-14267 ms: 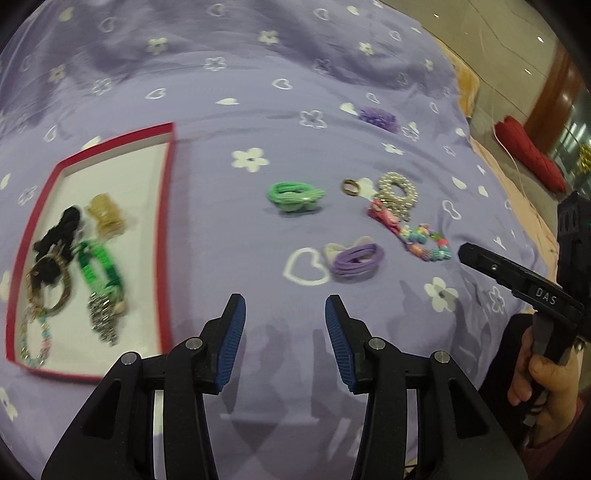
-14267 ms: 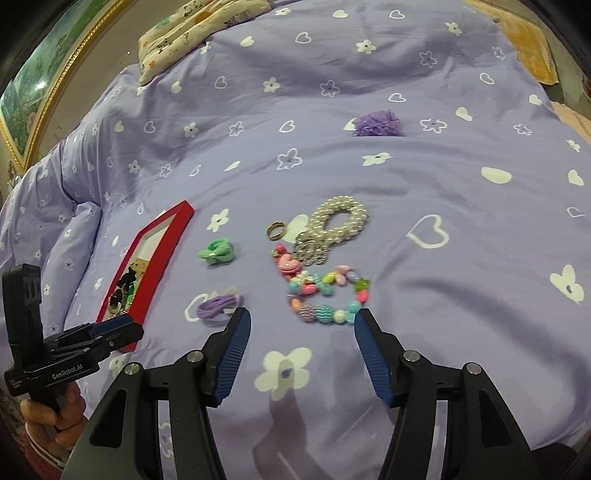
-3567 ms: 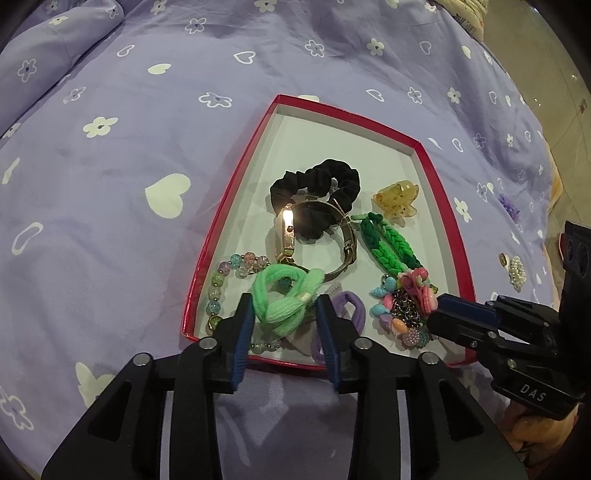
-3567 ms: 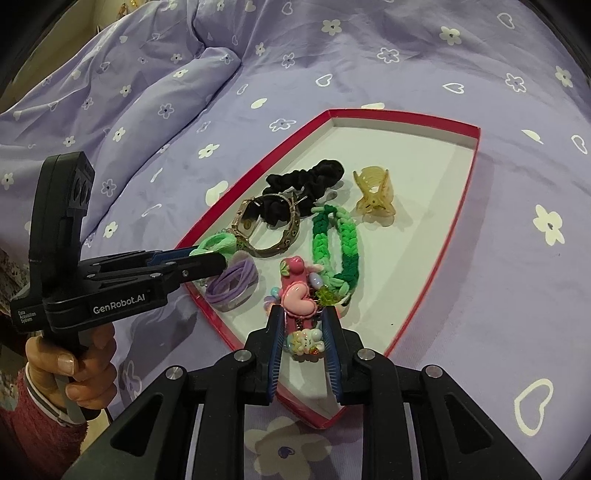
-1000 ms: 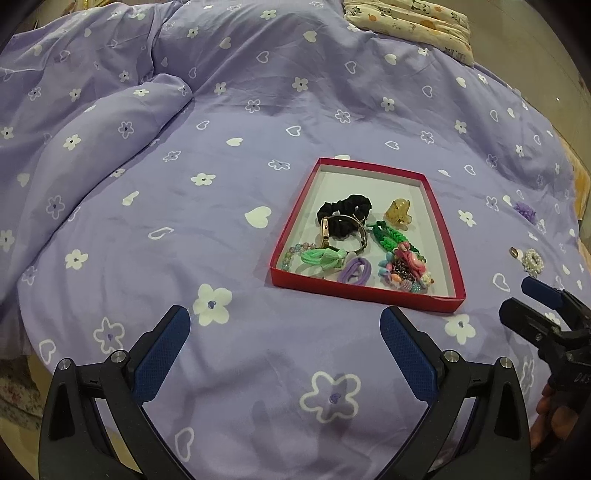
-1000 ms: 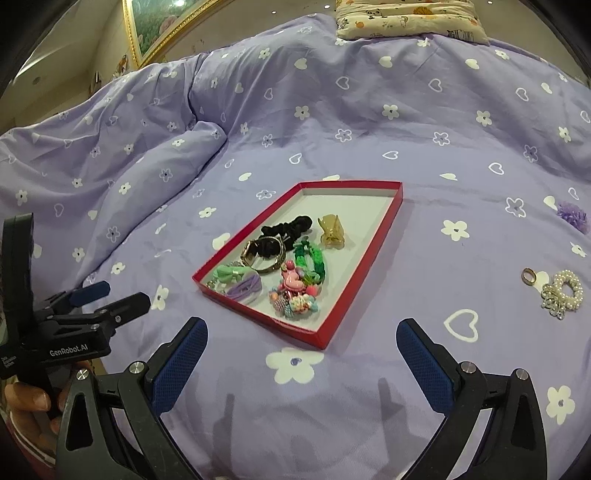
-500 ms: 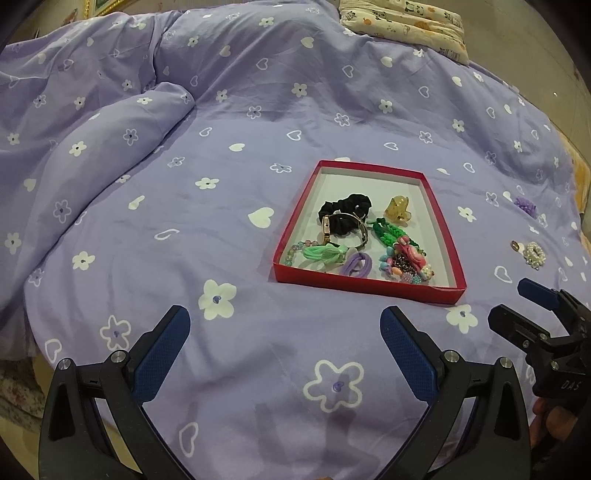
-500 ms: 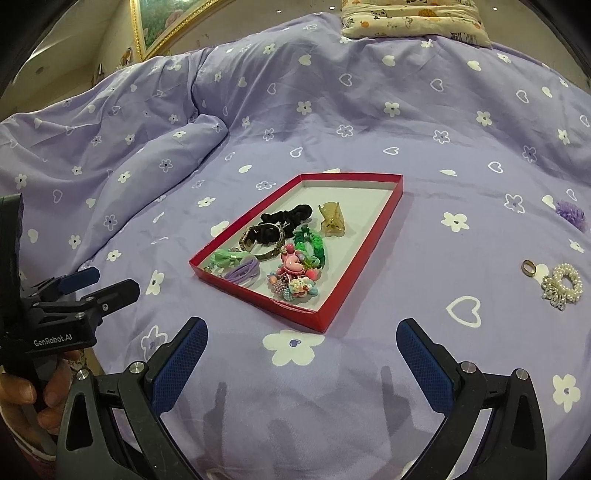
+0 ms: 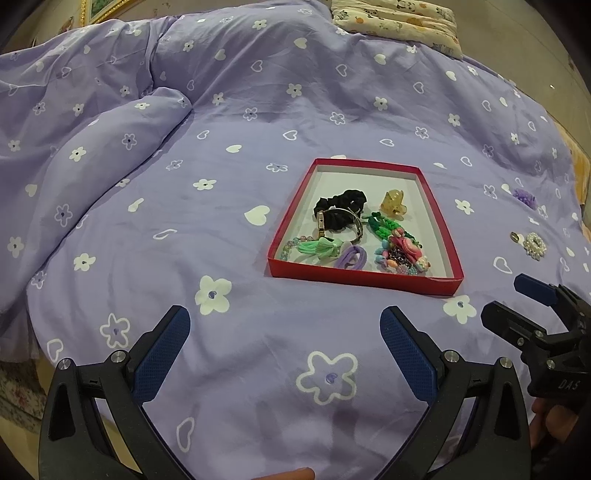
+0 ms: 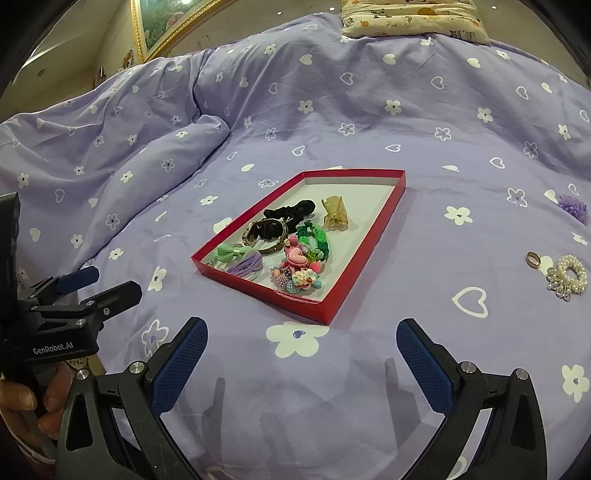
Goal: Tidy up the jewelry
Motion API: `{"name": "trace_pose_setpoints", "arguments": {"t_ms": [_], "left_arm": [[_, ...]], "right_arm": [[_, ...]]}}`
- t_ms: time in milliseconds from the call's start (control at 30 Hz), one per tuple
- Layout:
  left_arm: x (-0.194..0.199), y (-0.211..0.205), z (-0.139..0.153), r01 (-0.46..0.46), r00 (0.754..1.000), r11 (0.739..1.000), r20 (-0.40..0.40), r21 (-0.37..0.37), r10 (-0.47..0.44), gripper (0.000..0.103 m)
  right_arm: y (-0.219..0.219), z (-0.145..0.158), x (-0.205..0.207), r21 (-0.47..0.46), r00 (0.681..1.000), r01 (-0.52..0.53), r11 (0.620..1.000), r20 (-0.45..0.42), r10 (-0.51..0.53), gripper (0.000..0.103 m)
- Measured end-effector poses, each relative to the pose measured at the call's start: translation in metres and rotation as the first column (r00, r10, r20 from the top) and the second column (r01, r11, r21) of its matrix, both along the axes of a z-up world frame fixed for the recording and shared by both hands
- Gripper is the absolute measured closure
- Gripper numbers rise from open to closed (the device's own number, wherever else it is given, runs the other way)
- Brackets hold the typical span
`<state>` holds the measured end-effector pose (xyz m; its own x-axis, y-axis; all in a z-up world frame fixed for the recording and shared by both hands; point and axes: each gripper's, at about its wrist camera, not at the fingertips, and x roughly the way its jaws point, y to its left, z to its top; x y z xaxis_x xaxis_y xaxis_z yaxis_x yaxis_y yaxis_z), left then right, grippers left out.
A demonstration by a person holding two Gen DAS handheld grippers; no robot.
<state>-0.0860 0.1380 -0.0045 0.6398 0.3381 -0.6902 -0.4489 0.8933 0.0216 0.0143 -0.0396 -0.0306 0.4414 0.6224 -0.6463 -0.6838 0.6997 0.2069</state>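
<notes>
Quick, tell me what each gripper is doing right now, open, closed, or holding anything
Left gripper: open wide, holding nothing, over the bedspread.
Right gripper: open wide, holding nothing, short of the red tray.

A lavender bedspread [image 9: 236, 155] printed with white flowers and hearts covers the bed, bunched into a thick fold [image 10: 155, 155] toward nine o'clock. A cream patterned pillow [image 10: 413, 18] lies at twelve o'clock, and a gilt-framed picture [image 10: 162, 22] hangs at eleven o'clock on the wall.
</notes>
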Motion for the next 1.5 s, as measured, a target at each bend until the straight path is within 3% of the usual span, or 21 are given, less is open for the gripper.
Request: {"name": "trace_pose_setpoints", "arguments": {"t_ms": [1500], "left_arm": [[-0.0007, -0.0061, 0.0007, 0.007, 1.0, 1.0, 0.002, 0.021, -0.008, 0.0]], "right_arm": [[0.0016, 0.0025, -0.0034, -0.01, 1.0, -0.008, 1.0, 0.003, 0.008, 0.0]]}}
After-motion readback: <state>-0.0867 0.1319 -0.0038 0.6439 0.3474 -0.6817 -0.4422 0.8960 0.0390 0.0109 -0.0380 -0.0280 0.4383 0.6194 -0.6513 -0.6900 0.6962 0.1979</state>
